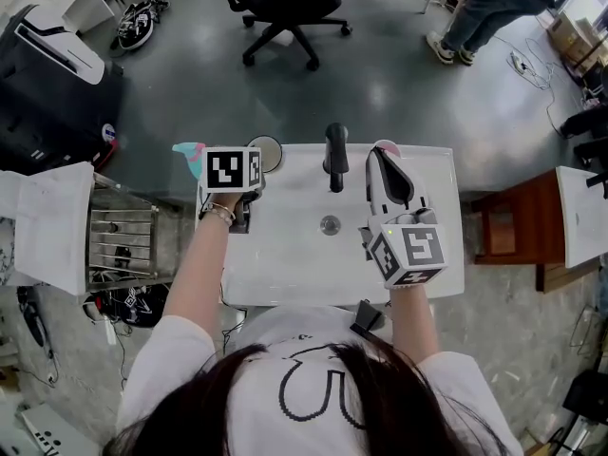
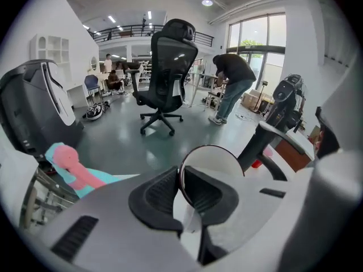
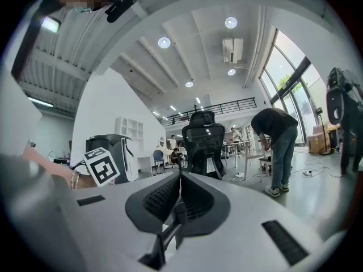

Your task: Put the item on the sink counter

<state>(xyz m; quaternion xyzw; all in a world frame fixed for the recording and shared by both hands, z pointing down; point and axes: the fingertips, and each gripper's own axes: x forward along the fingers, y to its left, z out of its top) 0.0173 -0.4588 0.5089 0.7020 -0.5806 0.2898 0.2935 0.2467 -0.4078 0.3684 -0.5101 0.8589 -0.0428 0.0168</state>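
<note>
The left gripper (image 2: pixel 180 177) has its jaws nearly together, pinching the left edge of a round disc (image 2: pixel 218 158) with a pale face and a dark rim. In the head view the disc sits at the upper left corner of the white sink counter (image 1: pixel 439 255), left of the black faucet (image 1: pixel 335 155). The right gripper (image 3: pixel 180 188) has its jaws together, with nothing between them. Each gripper's cube (image 1: pixel 233 169) bears black-and-white square markers.

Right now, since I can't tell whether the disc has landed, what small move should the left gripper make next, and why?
Probably ease the left gripper slightly lower. It is shut on the edge of the round disc, which hangs over the back left corner of the sink counter, and no view shows it touching down.
</note>
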